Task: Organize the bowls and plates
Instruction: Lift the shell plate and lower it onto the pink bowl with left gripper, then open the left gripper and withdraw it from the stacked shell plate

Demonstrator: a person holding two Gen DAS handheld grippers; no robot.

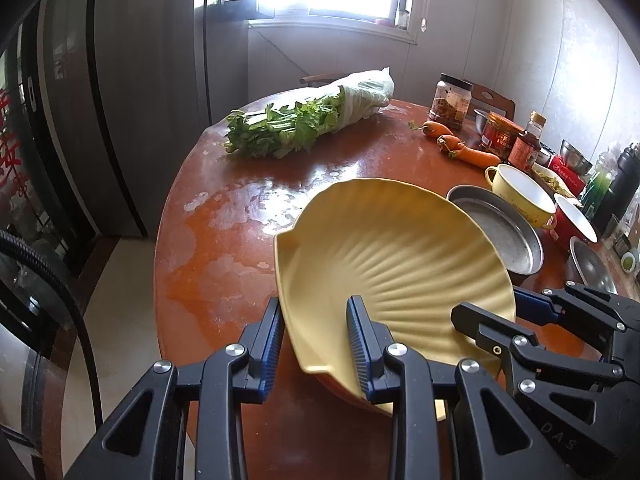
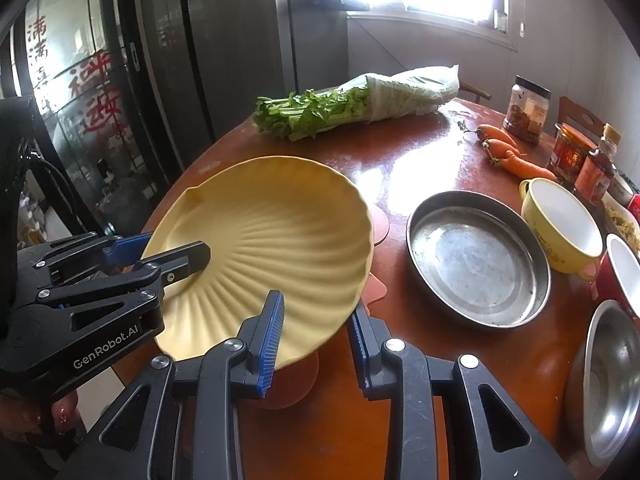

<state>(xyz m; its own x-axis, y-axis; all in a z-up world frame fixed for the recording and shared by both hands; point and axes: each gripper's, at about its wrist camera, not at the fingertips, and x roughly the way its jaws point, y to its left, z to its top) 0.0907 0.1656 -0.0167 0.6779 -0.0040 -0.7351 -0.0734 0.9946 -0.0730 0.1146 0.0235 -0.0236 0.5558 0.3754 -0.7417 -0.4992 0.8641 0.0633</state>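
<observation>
Spreading across both views, the round reddish tabletop [image 1: 224, 240] carries a bagged bundle of leafy greens [image 1: 304, 120] at its far side, carrots [image 1: 460, 146] and jars [image 1: 450, 100] toward the right. The yellow shell-shaped plate [image 1: 384, 256] sits tilted at the near edge, above a pink piece that shows just under its rim in the right wrist view. Just beside it lies a shallow metal pan [image 2: 480, 260], then a yellow cup [image 2: 560, 224] and a steel bowl [image 2: 608, 380]. The left gripper [image 1: 316, 340] pinches the plate's near-left rim, one pad on each face. The right gripper [image 2: 316, 336] straddles the opposite rim, its pads against the plate's edge.
</observation>
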